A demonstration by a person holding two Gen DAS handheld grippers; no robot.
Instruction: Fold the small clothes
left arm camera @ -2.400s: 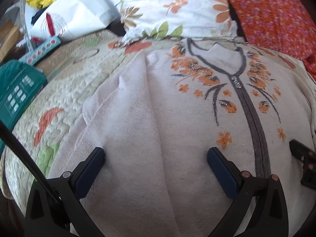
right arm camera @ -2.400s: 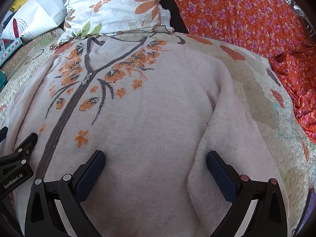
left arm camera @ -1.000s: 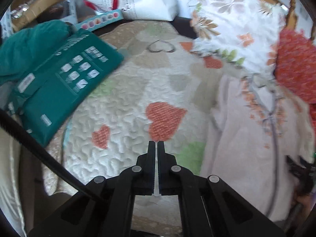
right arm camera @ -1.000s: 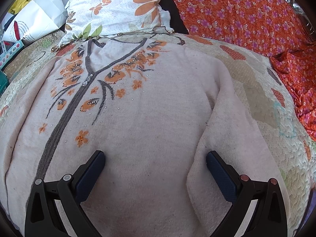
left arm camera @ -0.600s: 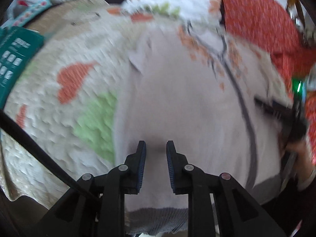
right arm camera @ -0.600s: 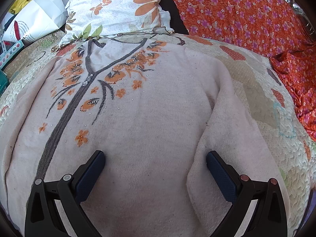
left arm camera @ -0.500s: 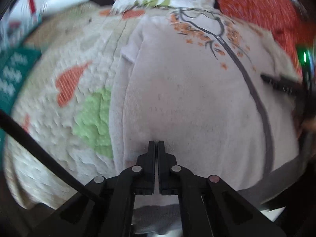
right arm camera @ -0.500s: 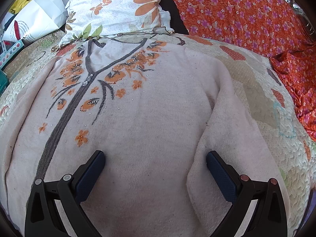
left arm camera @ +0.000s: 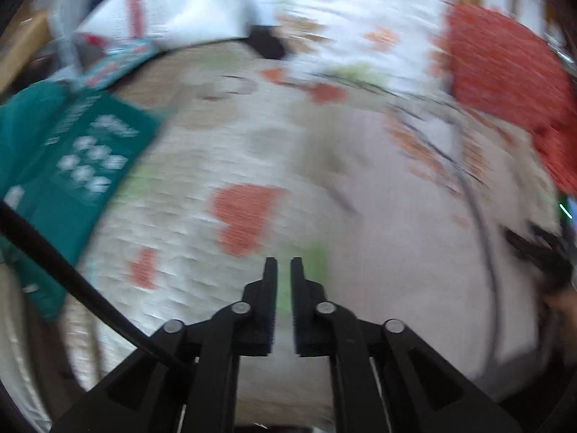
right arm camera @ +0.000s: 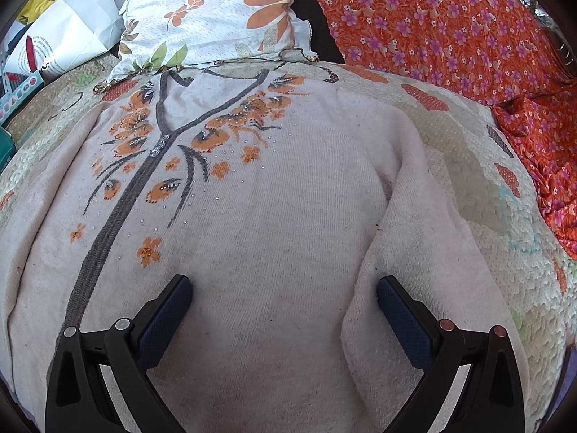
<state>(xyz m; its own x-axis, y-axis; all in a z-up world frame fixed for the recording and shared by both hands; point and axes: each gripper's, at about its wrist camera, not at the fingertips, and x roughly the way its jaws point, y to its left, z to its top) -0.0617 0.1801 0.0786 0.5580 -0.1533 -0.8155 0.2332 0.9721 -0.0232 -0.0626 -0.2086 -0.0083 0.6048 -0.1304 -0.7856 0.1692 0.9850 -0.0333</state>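
Note:
A cream knitted sweater [right arm camera: 270,216] with orange flowers and a grey zip band lies flat, front up, on the quilt [right arm camera: 468,166]. My right gripper [right arm camera: 284,283] hangs open just above its lower body, fingers wide apart and nothing between them. The left wrist view is blurred by motion. There my left gripper [left arm camera: 284,263] is over the quilt [left arm camera: 180,216], just left of the sweater's [left arm camera: 396,252] side edge. Its jaws are opening, a narrow gap shows between them, and no cloth is in it. The right gripper [left arm camera: 537,249] shows dark at the far right edge.
A teal box [left arm camera: 72,166] lies on the quilt at the left. A flowered pillow [right arm camera: 216,18] sits beyond the sweater's collar, with a white bag [right arm camera: 72,29] to its left. Orange floral cloth [right arm camera: 450,29] covers the right side.
The left gripper has swung left, from the sweater's lower body to the quilt beside it, and its shut jaws have parted a little. The right gripper has stayed still.

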